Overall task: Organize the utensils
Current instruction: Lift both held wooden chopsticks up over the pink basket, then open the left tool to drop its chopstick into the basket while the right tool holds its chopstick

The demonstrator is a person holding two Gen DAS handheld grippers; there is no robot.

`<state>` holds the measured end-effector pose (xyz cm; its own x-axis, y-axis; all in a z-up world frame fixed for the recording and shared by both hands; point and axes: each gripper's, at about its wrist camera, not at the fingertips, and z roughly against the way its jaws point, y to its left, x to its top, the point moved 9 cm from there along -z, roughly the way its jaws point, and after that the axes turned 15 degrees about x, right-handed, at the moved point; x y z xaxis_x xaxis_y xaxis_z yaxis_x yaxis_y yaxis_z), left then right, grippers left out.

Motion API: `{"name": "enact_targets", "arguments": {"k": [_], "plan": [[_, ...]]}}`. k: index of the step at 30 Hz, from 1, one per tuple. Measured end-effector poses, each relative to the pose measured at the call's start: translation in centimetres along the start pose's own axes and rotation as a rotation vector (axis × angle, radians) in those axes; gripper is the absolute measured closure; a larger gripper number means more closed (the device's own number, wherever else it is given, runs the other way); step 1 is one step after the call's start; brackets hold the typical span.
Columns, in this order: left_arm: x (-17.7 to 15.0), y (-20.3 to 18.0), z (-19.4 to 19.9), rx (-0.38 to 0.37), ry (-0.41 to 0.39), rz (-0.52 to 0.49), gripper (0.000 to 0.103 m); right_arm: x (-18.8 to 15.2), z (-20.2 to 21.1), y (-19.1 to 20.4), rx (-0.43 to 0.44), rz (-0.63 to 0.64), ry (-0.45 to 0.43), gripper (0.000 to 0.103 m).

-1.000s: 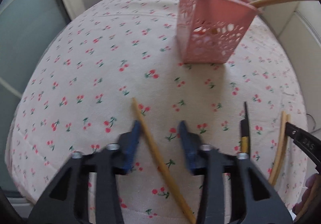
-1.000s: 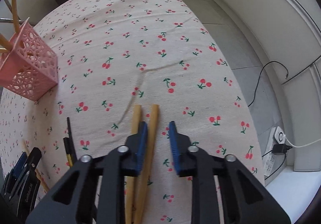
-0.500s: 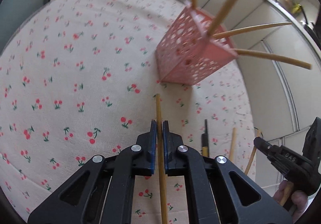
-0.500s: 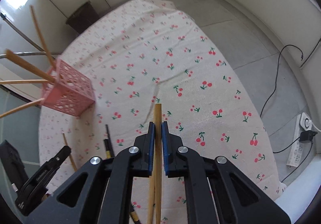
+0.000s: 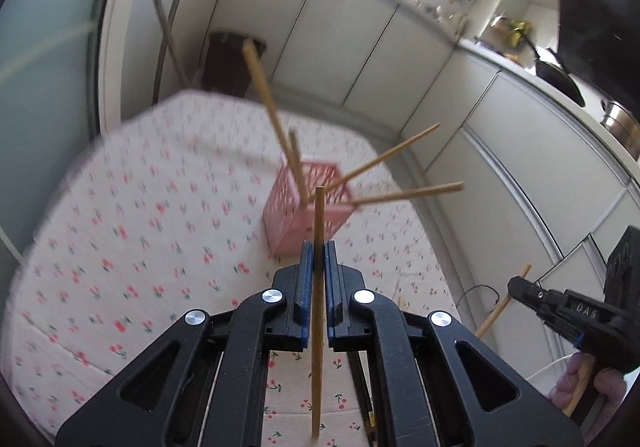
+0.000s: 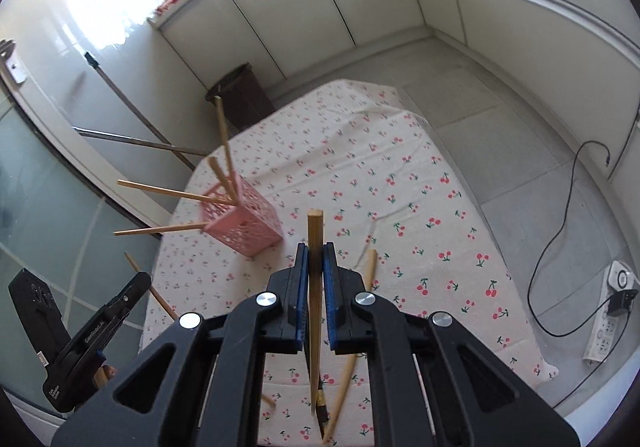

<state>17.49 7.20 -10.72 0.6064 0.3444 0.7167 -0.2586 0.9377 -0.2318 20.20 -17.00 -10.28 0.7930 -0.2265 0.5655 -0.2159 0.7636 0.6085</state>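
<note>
**Both chopsticks lifted off the cloth**

Since a second ago both my grippers have risen from the table, each carrying a chopstick that lay flat on the cherry-print cloth (image 6: 400, 183) before. My left gripper (image 5: 319, 261) is clamped on a thin chopstick (image 5: 319, 231), a pale bamboo stick with a squared tip that runs straight up between the blue pads (image 5: 306, 267) and ends in front of the pink basket (image 5: 308, 215). My right gripper (image 6: 316, 263) is clamped on a thicker chopstick (image 6: 315, 235) of the same colour, its blunt end standing just above the pads.

The basket is a square pink holder with a pierced wall, standing on the cloth well ahead of both grippers. Four chopsticks already stick out of it, fanned in different directions.

My left camera shows the kitchen counter with a dark pan (image 5: 558, 77) and a steel pot (image 5: 622, 123), and my right gripper off to the side with its stick and my hand (image 5: 588, 383) below it. My right camera instead shows one more chopstick (image 6: 354, 335) lying on the cloth just beside my jaws, a dark utensil under them, a brown bin (image 6: 240, 95) beyond the table, and a power strip (image 6: 608, 323) with a black cable on the floor. It also catches my left gripper at the lower edge, stick slanting up.
</note>
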Motion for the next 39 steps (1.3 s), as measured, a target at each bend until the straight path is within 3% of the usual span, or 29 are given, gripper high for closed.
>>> {"name": "enact_targets", "arguments": {"k": [9,18,26,31,33,34,36,39], "plan": [[3.6,-0.8,4.1,0.007,-0.132,-0.029,0.098,1.7,2.9,2.7,0.091,0.007,-0.068,0.095],[9.7,-3.2,6.7,-0.005,-0.234,-0.048,0.098,4.5,5.1,4.8,0.192,-0.029,-0.148,0.095],[15.5,-4.7,8.1,0.014,-0.33,-0.029,0.098,5.2,5.6,5.3,0.235,-0.042,-0.161,0.095],[14.9,-4.7,8.0,-0.057,-0.256,-0.012,0.097,5.4,5.8,4.6,0.23,-0.055,-0.16,0.095],[12.0,-5.0,6.8,-0.085,-0.15,-0.071,0.094,5.3,5.9,4.2,0.225,-0.064,-0.157,0.095],[9.9,-5.6,5.7,-0.088,-0.077,-0.127,0.089,5.3,6.1,3.8,0.221,-0.073,-0.158,0.095],[4.4,-6.5,2.7,-0.054,0.082,-0.269,0.048,5.5,6.6,3.0,0.212,-0.09,-0.167,0.095],[-1.6,-6.1,-2.8,0.095,0.196,-0.368,0.045,6.0,7.4,1.9,0.192,-0.109,-0.189,0.095]]}}
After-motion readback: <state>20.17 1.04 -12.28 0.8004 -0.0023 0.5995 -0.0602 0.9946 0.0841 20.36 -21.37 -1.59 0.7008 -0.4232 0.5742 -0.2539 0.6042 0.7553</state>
